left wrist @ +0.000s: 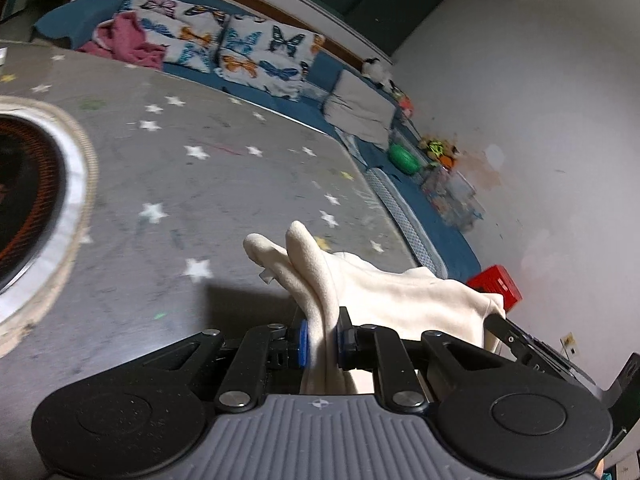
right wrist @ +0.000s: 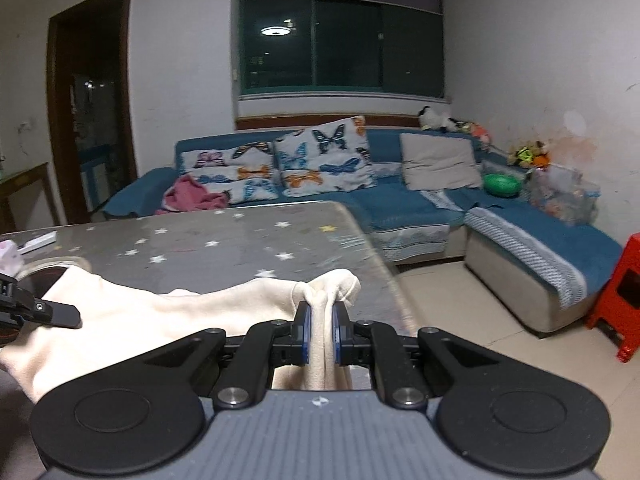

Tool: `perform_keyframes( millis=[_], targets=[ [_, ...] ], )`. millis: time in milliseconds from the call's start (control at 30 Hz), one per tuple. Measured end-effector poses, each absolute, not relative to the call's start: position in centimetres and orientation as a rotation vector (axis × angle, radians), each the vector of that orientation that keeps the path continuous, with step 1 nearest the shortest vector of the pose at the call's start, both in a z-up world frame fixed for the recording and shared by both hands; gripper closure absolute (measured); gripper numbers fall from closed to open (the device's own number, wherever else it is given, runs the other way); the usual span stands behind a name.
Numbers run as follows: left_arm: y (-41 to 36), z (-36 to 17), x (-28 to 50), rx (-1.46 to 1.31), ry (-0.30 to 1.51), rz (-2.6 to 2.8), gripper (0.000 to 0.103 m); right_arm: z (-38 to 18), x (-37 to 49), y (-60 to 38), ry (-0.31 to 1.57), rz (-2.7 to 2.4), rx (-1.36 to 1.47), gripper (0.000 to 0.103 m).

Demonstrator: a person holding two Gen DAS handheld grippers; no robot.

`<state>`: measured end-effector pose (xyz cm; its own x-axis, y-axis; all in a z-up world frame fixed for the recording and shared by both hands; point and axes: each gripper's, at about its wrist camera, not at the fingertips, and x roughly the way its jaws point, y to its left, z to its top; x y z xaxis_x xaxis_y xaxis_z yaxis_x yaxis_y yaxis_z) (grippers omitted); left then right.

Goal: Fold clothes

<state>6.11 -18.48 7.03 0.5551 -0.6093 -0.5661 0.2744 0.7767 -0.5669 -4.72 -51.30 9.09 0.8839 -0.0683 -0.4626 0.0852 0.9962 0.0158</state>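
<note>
A cream garment (left wrist: pixel 400 292) hangs stretched between both grippers above the grey star-patterned table (left wrist: pixel 200 184). My left gripper (left wrist: pixel 322 338) is shut on one bunched edge of it, with folds poking up past the blue pads. In the right wrist view, my right gripper (right wrist: pixel 321 334) is shut on another bunched edge of the cream garment (right wrist: pixel 140 316), which spreads to the left over the table (right wrist: pixel 224 244). The tip of the left gripper (right wrist: pixel 48 314) shows at the far left of that view.
A round black burner with a pale rim (left wrist: pixel 24 200) is set into the table at the left. A blue corner sofa (right wrist: pixel 400 204) with butterfly cushions and a pink cloth (right wrist: pixel 192 196) stands behind. A red stool (right wrist: pixel 620 296) sits on the floor at right.
</note>
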Motion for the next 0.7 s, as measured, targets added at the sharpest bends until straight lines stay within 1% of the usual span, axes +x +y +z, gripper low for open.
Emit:
perform_keyframes(
  millis=[300, 700],
  targets=[
    [-23.1, 6.2, 7.2, -0.363, 0.846, -0.579, 0.089, 8.1, -3.4, -53.9, 0.502, -0.147, 0.029, 0.094],
    [-24.6, 3.9, 8.2, -0.316, 0.897, -0.571, 0.088, 5.0, -2.2, -55.7, 0.564, -0.195, 0.029, 0.094]
  ],
)
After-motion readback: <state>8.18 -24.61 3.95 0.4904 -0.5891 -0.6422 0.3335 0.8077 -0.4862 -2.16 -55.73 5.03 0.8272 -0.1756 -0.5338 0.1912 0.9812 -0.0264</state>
